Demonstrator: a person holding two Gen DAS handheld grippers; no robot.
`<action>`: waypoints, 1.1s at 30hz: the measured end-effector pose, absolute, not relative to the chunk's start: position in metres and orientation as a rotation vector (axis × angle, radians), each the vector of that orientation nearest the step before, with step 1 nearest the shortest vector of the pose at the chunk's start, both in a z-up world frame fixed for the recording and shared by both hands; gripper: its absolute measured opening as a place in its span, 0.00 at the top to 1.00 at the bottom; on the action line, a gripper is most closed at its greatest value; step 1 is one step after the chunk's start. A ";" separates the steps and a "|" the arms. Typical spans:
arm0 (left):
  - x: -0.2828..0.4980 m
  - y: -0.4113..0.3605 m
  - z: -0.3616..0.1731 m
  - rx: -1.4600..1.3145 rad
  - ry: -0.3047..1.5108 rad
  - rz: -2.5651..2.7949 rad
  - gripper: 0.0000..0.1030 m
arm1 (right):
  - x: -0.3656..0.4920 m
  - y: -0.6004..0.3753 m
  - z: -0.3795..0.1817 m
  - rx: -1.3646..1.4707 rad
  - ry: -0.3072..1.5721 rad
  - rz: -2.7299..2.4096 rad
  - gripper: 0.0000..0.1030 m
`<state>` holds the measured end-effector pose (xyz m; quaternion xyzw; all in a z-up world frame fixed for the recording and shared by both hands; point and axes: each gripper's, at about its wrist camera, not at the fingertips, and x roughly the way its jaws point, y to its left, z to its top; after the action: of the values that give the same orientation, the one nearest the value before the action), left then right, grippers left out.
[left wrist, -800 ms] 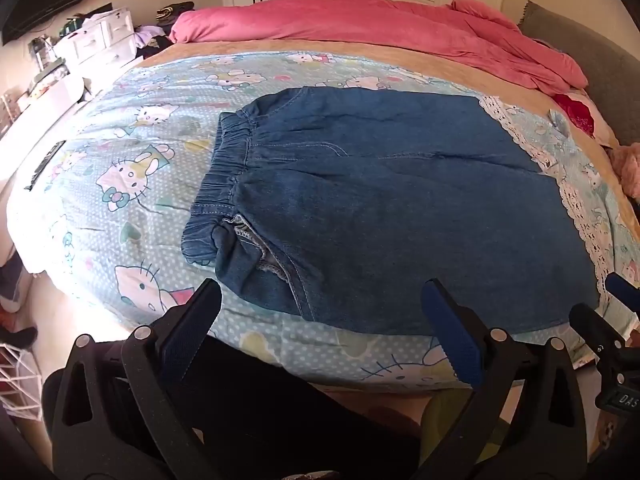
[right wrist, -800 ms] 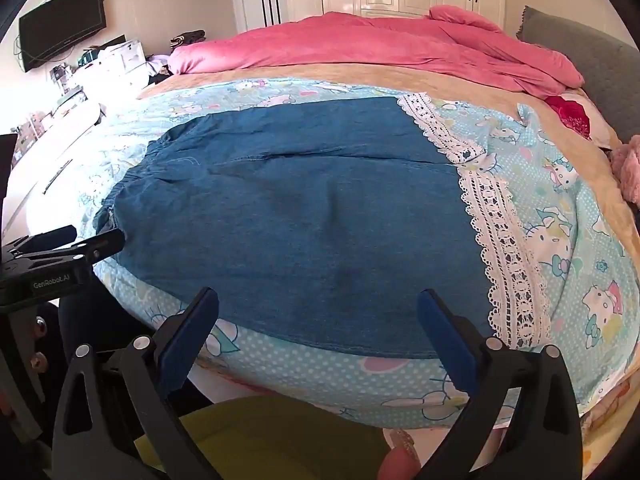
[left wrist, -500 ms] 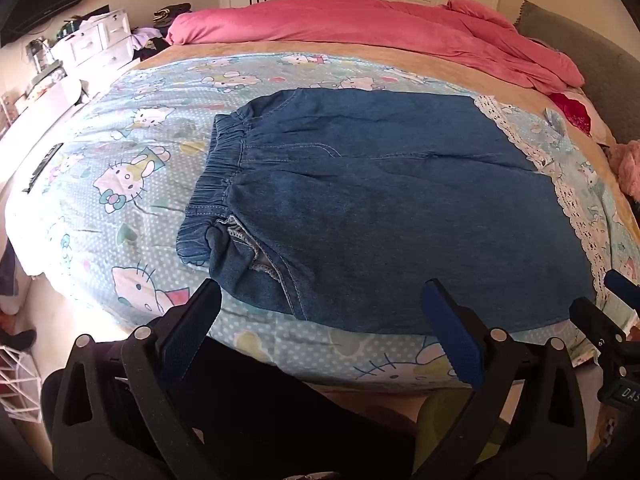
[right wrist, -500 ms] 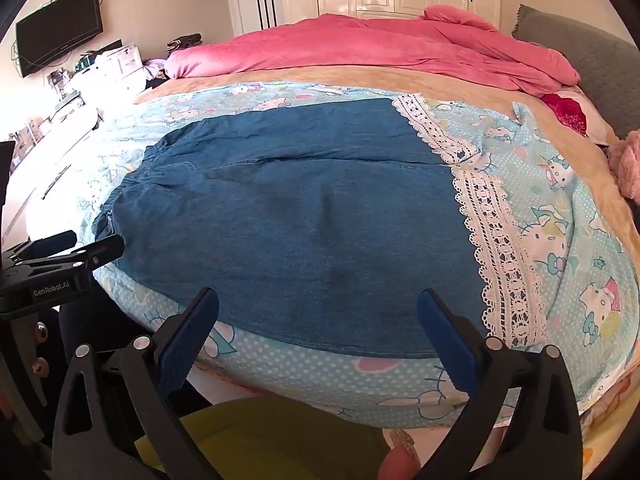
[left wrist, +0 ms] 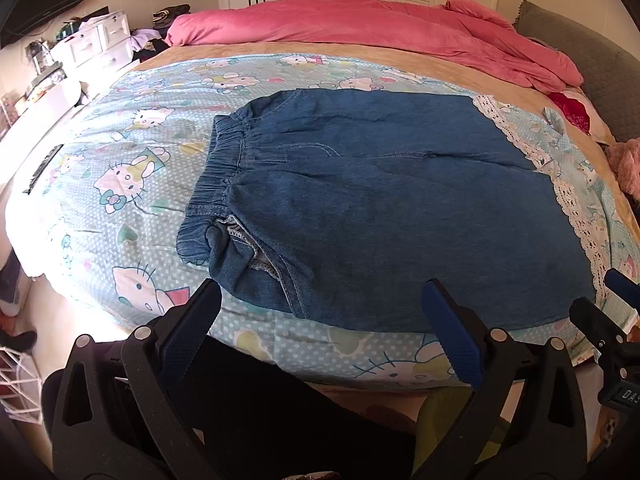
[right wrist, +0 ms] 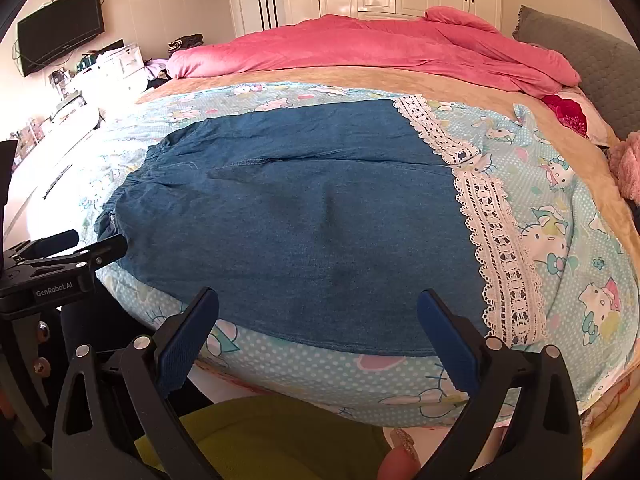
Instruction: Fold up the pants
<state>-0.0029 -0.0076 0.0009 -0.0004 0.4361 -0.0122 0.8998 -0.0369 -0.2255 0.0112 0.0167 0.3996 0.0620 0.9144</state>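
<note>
Blue denim pants lie flat on the bed, elastic waistband at the left, white lace hem at the right. A pocket edge is turned out at the near left corner. In the right wrist view the pants fill the middle, lace hem to the right. My left gripper is open and empty, just short of the pants' near edge. My right gripper is open and empty over the near edge, by the hem end. Each gripper shows at the other view's side.
The bed has a light blue cartoon-cat sheet. A pink duvet is bunched at the far side. A grey headboard stands at the right. White drawers and a wall TV are at the left. A dark flat object lies at the bed's left edge.
Both views have shifted slightly: the pants sit a little higher and farther in each frame, so both grippers have drawn back or risen slightly. Both stay open.
</note>
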 end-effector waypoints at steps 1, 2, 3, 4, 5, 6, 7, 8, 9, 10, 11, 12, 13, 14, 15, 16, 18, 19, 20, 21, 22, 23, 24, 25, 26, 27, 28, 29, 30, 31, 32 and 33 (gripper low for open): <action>-0.003 -0.008 0.001 -0.001 0.903 -0.024 0.09 | -0.037 -0.224 0.011 0.034 0.822 0.128 0.04; -0.003 -0.007 0.001 -0.004 0.902 -0.026 0.09 | -0.037 -0.224 0.011 0.034 0.821 0.129 0.04; -0.004 -0.007 0.001 -0.003 0.901 -0.027 0.09 | -0.037 -0.224 0.011 0.033 0.820 0.129 0.04; -0.004 -0.007 0.001 -0.001 0.901 -0.026 0.09 | -0.037 -0.223 0.012 0.032 0.819 0.129 0.04; -0.003 -0.008 0.001 0.001 0.900 -0.026 0.09 | -0.036 -0.223 0.011 0.031 0.819 0.129 0.04; -0.003 -0.007 0.001 0.001 0.901 -0.025 0.09 | -0.036 -0.223 0.011 0.030 0.820 0.128 0.04; -0.003 -0.007 0.001 0.000 0.903 -0.024 0.09 | -0.036 -0.223 0.011 0.031 0.820 0.131 0.04; -0.003 -0.007 0.000 -0.002 0.904 -0.026 0.09 | -0.036 -0.223 0.011 0.031 0.820 0.132 0.04; -0.003 -0.007 0.000 -0.003 0.903 -0.025 0.09 | -0.037 -0.223 0.011 0.030 0.819 0.131 0.04; -0.003 -0.006 0.000 -0.002 0.903 -0.024 0.09 | -0.037 -0.223 0.011 0.030 0.820 0.131 0.04; -0.003 -0.006 0.001 -0.002 0.903 -0.025 0.09 | -0.037 -0.223 0.011 0.031 0.818 0.132 0.04; -0.003 -0.006 0.001 -0.003 0.903 -0.023 0.09 | -0.037 -0.223 0.011 0.030 0.819 0.130 0.04; -0.003 -0.006 0.001 -0.002 0.902 -0.025 0.09 | -0.037 -0.223 0.011 0.030 0.819 0.130 0.04; -0.003 -0.006 0.001 -0.001 0.902 -0.026 0.09 | -0.037 -0.223 0.011 0.030 0.819 0.131 0.04; -0.003 -0.006 0.001 0.000 0.902 -0.025 0.09 | -0.037 -0.222 0.011 0.029 0.819 0.130 0.04; -0.003 -0.006 0.001 -0.002 0.902 -0.026 0.09 | -0.037 -0.223 0.011 0.029 0.820 0.129 0.04; -0.004 -0.006 0.001 -0.001 0.900 -0.026 0.09 | -0.037 -0.223 0.012 0.029 0.819 0.133 0.04; -0.004 -0.006 0.002 0.000 0.898 -0.026 0.09 | -0.037 -0.222 0.011 0.026 0.818 0.131 0.04; -0.004 -0.006 0.002 0.002 0.898 -0.026 0.09 | -0.037 -0.222 0.011 0.024 0.818 0.131 0.04; -0.004 -0.006 0.002 -0.001 0.898 -0.026 0.09 | -0.037 -0.221 0.011 0.025 0.818 0.130 0.04; -0.004 -0.006 0.002 -0.001 0.898 -0.026 0.09 | -0.037 -0.221 0.011 0.026 0.818 0.128 0.04; -0.004 -0.006 0.002 0.001 0.899 -0.027 0.09 | -0.037 -0.221 0.011 0.025 0.818 0.128 0.04; -0.004 -0.006 0.002 0.002 0.900 -0.026 0.09 | -0.037 -0.221 0.011 0.025 0.818 0.130 0.04; -0.004 -0.006 0.002 0.002 0.900 -0.027 0.09 | -0.037 -0.221 0.011 0.024 0.817 0.131 0.04; -0.004 -0.006 0.003 0.003 0.901 -0.028 0.09 | -0.036 -0.221 0.011 0.022 0.816 0.130 0.04; -0.004 -0.006 0.002 0.004 0.900 -0.026 0.09 | -0.036 -0.220 0.011 0.021 0.816 0.129 0.04; -0.004 -0.007 0.002 0.004 0.899 -0.026 0.09 | -0.036 -0.220 0.011 0.023 0.817 0.131 0.04; -0.004 -0.007 0.002 0.003 0.900 -0.027 0.09 | -0.036 -0.220 0.011 0.023 0.817 0.130 0.04; -0.004 -0.007 0.002 0.004 0.899 -0.027 0.09 | -0.035 -0.220 0.011 0.022 0.817 0.129 0.04; -0.004 -0.007 0.002 0.004 0.900 -0.026 0.09 | -0.035 -0.219 0.011 0.021 0.818 0.129 0.04; -0.004 -0.007 0.002 0.004 0.900 -0.027 0.09 | -0.035 -0.219 0.010 0.022 0.818 0.129 0.04; -0.004 -0.007 0.002 0.005 0.901 -0.026 0.09 | -0.035 -0.219 0.010 0.021 0.818 0.129 0.04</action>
<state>-0.0035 -0.0072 0.0018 0.0024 0.4352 -0.0124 0.9003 -0.0350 -0.2187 0.0104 0.0101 0.3974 0.0628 0.9155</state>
